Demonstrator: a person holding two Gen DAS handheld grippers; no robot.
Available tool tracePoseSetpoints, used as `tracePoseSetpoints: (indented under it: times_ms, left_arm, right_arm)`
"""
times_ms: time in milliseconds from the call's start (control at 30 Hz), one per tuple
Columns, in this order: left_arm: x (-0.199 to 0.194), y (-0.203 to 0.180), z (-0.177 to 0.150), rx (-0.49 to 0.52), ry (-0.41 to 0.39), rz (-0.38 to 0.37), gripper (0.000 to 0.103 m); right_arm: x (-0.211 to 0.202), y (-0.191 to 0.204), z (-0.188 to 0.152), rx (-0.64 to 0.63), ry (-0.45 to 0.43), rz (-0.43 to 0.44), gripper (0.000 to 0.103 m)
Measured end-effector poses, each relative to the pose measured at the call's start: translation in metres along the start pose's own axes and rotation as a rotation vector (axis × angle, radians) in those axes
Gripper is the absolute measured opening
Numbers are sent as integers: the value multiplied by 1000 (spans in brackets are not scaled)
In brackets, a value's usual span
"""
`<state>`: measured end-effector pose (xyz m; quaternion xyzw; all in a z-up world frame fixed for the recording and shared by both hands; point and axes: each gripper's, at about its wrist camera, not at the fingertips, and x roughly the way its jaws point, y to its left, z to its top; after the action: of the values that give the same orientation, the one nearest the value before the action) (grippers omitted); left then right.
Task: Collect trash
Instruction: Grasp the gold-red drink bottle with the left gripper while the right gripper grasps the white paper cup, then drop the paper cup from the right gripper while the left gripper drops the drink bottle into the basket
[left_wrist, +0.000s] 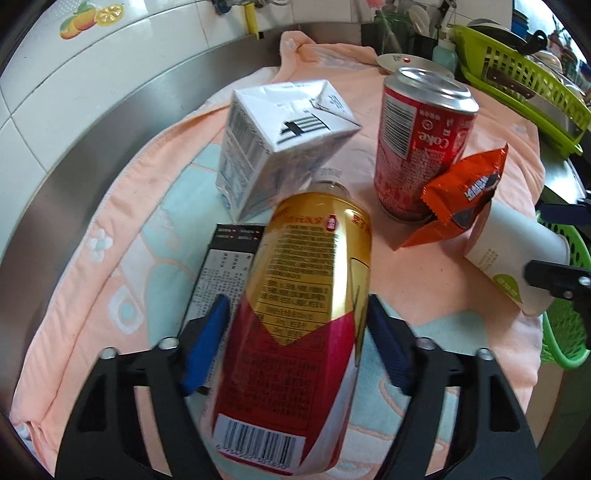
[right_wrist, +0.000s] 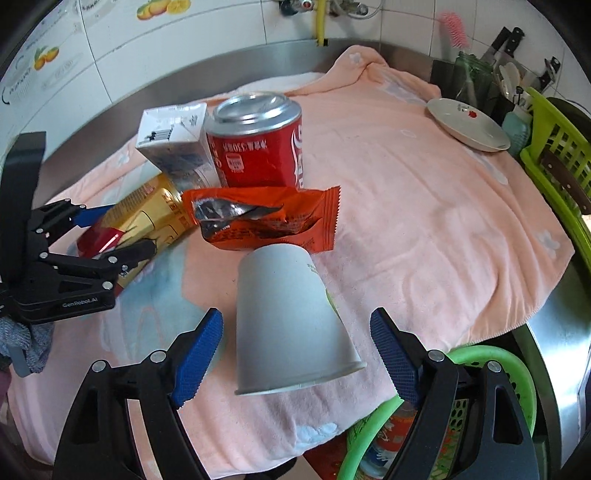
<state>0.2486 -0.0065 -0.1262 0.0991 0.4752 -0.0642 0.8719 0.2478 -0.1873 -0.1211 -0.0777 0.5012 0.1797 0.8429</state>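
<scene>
Trash lies on a pink towel (left_wrist: 424, 266). My left gripper (left_wrist: 295, 314) is shut on a gold and red can (left_wrist: 306, 295) lying on its side; it also shows in the right wrist view (right_wrist: 147, 221). Beside it are a white carton (left_wrist: 280, 140), a red Coke can (left_wrist: 417, 147), an orange wrapper (left_wrist: 458, 199) and a dark flat box (left_wrist: 221, 269). My right gripper (right_wrist: 295, 336) is open around a grey paper cup (right_wrist: 288, 317) lying on its side, pads apart from it. The cup (left_wrist: 513, 254) shows at the right in the left wrist view.
A green basket (right_wrist: 480, 406) with trash in it sits below the towel's front edge. A plate (right_wrist: 469, 123), a lime dish rack (right_wrist: 554, 166) and knives stand at the back right. A steel counter rim (left_wrist: 110, 122) and tiled wall lie behind.
</scene>
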Motion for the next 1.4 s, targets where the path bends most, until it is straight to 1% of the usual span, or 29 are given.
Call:
tracePoseSetpoints:
  times_ms: [167, 367, 467, 533, 567, 600, 700, 933, 1100, 1200, 1300, 1400]
  left_arm:
    - [-3, -2, -3, 11, -13, 8, 70]
    - [-13, -1, -12, -2, -20, 4, 69]
    - [-18, 2, -16, -13, -22, 1, 68]
    - [-21, 4, -19, -21, -25, 0, 68]
    - [-24, 5, -20, -24, -29, -1, 68]
    - [-27, 5, -22, -28, -33, -3, 68]
    - [-36, 5, -28, -35, -44, -10, 67]
    - [-55, 3, -44, -49, -59, -49, 65]
    - [-65, -4, -56, -50, -64, -65, 65]
    - [-69, -6, -64, -56, -63, -72, 64]
    - [-74, -7, -69, -72, -62, -91, 64]
    - [-83, -12, -73, -67, -75, -113, 64]
  right_arm:
    - [16, 1, 1, -12, 36, 3, 79]
    - [27, 4, 0, -21, 63, 1, 79]
    - [30, 8, 0, -33, 65, -11, 76]
    - [31, 10, -1, -35, 67, -25, 70]
    - [30, 11, -2, -36, 67, -29, 67]
    - [30, 12, -2, -34, 66, -27, 66]
    - [24, 13, -6, -28, 53, -27, 65]
    - [-6, 16, -23, 7, 2, 3, 64]
    - [-30, 4, -44, 58, -22, 2, 64]
    - [-43, -7, -60, 92, -34, -28, 64]
    - [-52, -30, -75, 140, -35, -60, 64]
    - [-58, -57, -92, 207, -28, -100, 64]
